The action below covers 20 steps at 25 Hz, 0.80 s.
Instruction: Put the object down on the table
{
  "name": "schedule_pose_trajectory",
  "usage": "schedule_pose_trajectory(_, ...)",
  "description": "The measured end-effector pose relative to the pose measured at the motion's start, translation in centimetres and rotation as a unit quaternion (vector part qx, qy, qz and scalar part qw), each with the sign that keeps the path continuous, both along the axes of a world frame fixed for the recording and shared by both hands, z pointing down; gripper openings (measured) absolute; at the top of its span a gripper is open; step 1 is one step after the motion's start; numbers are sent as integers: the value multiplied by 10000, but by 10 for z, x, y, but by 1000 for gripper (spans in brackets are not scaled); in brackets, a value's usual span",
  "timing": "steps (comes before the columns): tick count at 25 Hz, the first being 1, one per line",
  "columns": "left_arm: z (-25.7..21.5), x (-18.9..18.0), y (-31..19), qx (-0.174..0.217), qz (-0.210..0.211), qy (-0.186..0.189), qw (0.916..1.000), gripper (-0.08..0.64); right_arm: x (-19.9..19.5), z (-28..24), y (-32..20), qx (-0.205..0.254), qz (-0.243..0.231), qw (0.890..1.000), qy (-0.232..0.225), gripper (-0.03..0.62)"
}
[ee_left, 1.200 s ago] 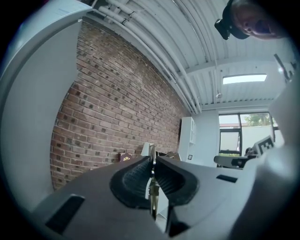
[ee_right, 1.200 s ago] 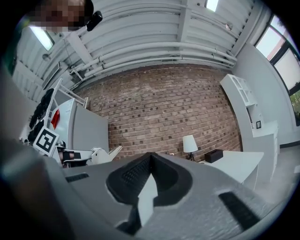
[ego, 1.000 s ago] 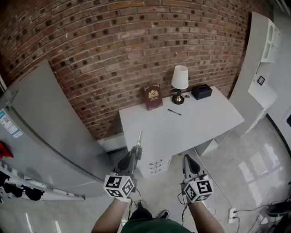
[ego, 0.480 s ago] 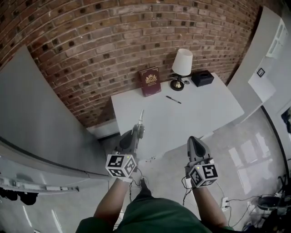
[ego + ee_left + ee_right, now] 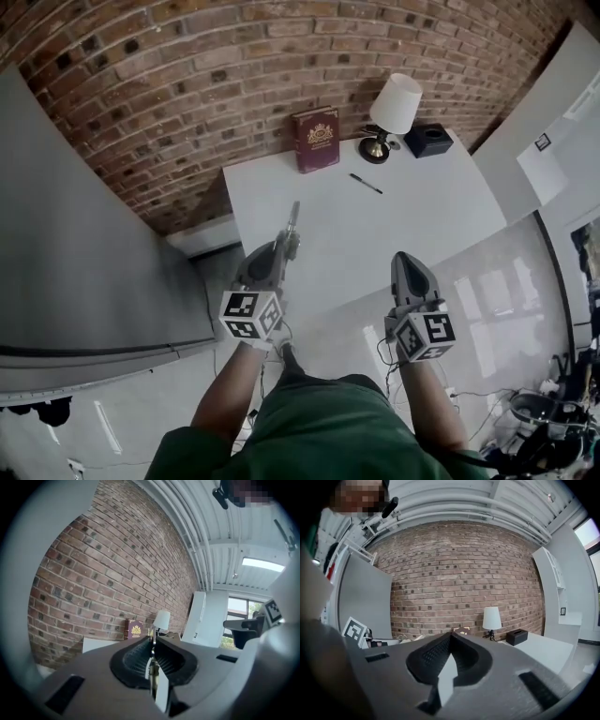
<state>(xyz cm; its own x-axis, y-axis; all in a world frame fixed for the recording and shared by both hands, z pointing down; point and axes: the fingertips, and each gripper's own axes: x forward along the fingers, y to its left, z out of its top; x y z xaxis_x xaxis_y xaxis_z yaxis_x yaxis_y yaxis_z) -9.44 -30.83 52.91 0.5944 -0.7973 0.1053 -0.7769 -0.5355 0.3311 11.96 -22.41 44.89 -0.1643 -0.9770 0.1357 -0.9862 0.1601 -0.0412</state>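
Two grippers are in view: one left gripper (image 5: 286, 246) and one right gripper (image 5: 406, 262). Each carries one marker cube, so there are two cubes, the left cube (image 5: 249, 314) and the right cube (image 5: 422, 334). There is one slender metal tool (image 5: 292, 220). Two bare forearms show, the left forearm (image 5: 225, 394) and the right forearm (image 5: 427, 408). There is one white table (image 5: 441, 216), and four things lie or stand on it, one of each kind: one dark red book (image 5: 315, 139), one lamp (image 5: 394, 105), one black box (image 5: 428, 140) and one pen (image 5: 366, 184). There is one brick wall (image 5: 187, 84), one white cabinet (image 5: 562, 122) and one large grey panel (image 5: 84, 234)
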Motion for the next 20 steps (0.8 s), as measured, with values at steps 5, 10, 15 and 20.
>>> schedule_pose_trajectory(5, 28, -2, -18, -164, 1, -283, 9995, 25, -8, 13, -29, -117, -147, 9998, -101, 2)
schedule_pose_trajectory(10, 61, 8, -32, -297, 49, -852, 9959, 25, -5, 30, -51, -221, -357, 9986, -322, 2)
schedule_pose_trajectory(15, 100, 21, -44, -555, 96, -1406, 9885, 25, 3, 44, -68, -318, -572, 9966, -509, 2)
schedule_pose_trajectory(20, 135, 30, -58, -849, 135, -1815, 9796, 25, 17, 58, -79, -466, -634, 9948, -642, 2)
